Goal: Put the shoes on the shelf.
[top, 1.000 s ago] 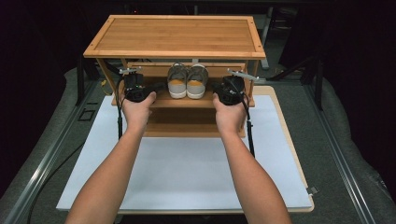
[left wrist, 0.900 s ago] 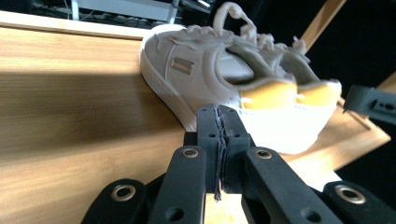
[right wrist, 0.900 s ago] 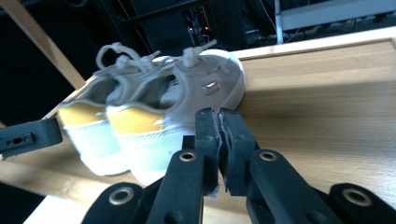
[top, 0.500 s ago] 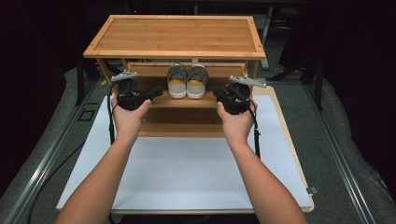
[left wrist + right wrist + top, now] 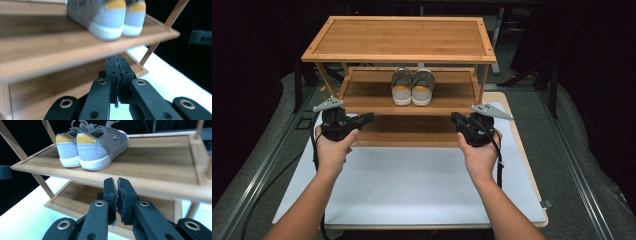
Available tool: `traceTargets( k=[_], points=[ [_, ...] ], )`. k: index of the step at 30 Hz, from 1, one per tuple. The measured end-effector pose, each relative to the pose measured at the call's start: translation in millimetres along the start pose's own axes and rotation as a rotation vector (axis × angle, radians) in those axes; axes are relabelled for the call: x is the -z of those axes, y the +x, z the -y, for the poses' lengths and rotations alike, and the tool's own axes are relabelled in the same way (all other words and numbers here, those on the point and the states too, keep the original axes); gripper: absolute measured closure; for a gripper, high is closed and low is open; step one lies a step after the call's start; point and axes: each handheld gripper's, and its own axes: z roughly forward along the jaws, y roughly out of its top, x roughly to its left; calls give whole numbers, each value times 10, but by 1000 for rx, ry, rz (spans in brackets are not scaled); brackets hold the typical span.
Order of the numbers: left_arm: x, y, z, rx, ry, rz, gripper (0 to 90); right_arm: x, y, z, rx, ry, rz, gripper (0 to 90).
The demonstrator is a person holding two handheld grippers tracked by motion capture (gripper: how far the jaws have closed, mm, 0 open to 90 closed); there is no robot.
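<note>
I hold my left tongs and my right tongs level in front of the wooden shoe rack, one toward each end of its lower shelves, tips pointing inward at each other. Both pairs are pressed together and grip nothing; in the left gripper view the jaws meet flat along their ragged pads, and in the right gripper view they touch low down with only a sliver showing near the tips.

The pair of grey shoes stands on the middle shelf, heels with yellow tabs facing me, toes pointing to the back, the two shoes touching side by side near the shelf's centre. That spot keeps them square under the top board and easy to reach from the front.

My hands sit clear of the rack over the white mat, which I judge to be a resting stance, since nothing is named for me to do here.
</note>
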Motion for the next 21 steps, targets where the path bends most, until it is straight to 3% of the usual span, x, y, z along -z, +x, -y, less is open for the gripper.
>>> traceTargets(
  k=[8, 11, 13, 14, 21],
  points=[
    [205, 84, 380, 17, 17, -11, 865, 179, -100, 353, -29, 39, 3, 851],
    [235, 99, 492, 20, 28, -16, 863, 239, -96, 491, -8, 53, 40, 851],
    [250, 101, 569, 23, 35, -15, 860, 259, -107, 571, -5, 71, -8, 848],
    [253, 97, 607, 23, 40, -15, 861, 266, -89, 617, 0, 76, 45, 848],
    [209, 10, 854, -22, 70, -13, 845, 297, -69, 882, -9, 103, 37, 842]
  ],
)
